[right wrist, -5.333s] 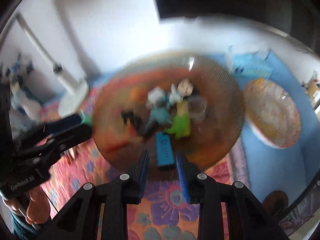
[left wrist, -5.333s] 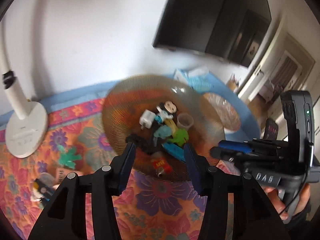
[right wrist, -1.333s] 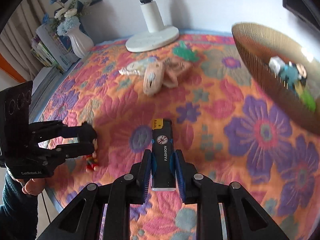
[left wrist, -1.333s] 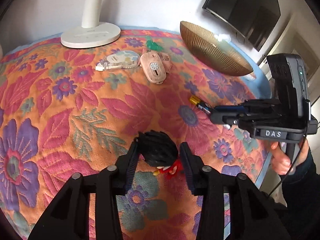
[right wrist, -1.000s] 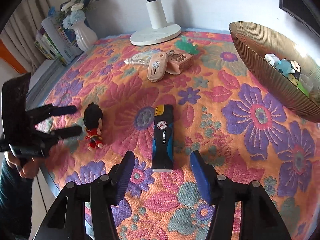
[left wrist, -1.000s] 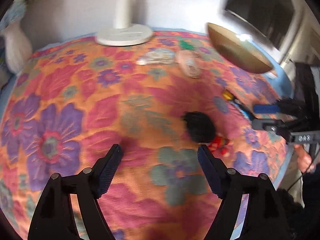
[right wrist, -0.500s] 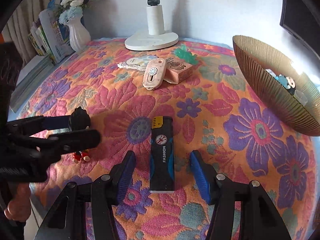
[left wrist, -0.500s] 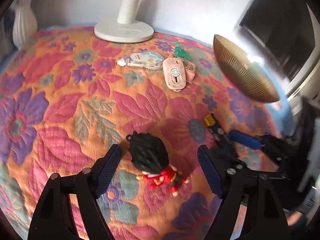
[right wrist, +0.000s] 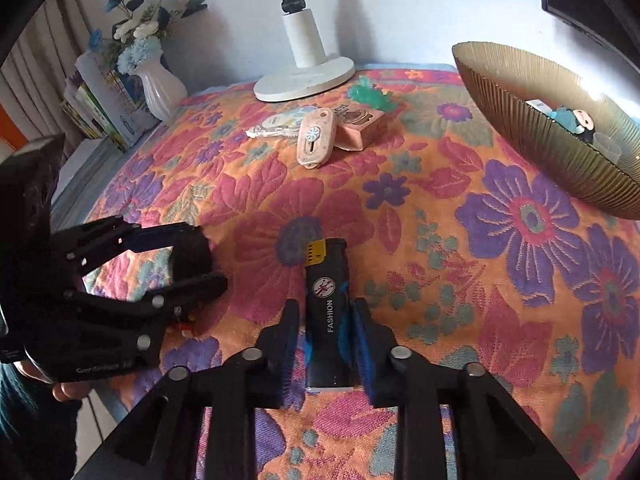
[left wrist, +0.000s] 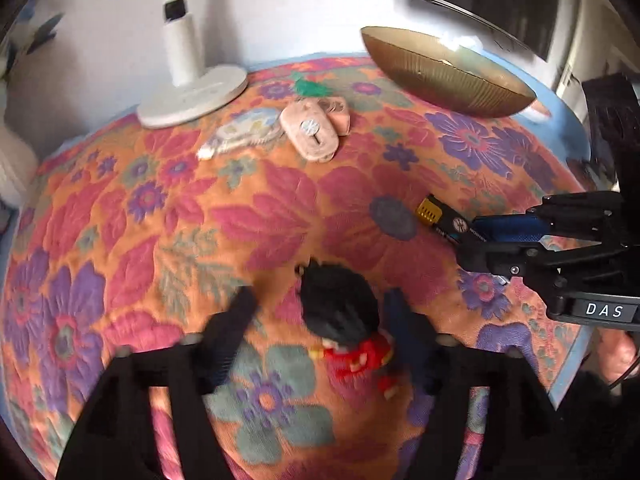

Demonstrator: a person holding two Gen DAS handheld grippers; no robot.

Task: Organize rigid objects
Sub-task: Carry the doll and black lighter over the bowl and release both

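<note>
1. right gripper jaws closing around the lighter, flat on the floral cloth.
2. left gripper opening, straddling the doll figure, no grip.
3. bowl holds a few toys; the rest remains out.

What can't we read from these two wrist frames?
- Left claw: motion-blurred in the left view; contact with the doll unclear.
- Doll: in the right view, mostly hidden behind the left claw.
- Bowl: cut off by the right view's edge; the left view shows only its outer wall.
- Lighter: tail end covered by the right claw in the left view.
</note>
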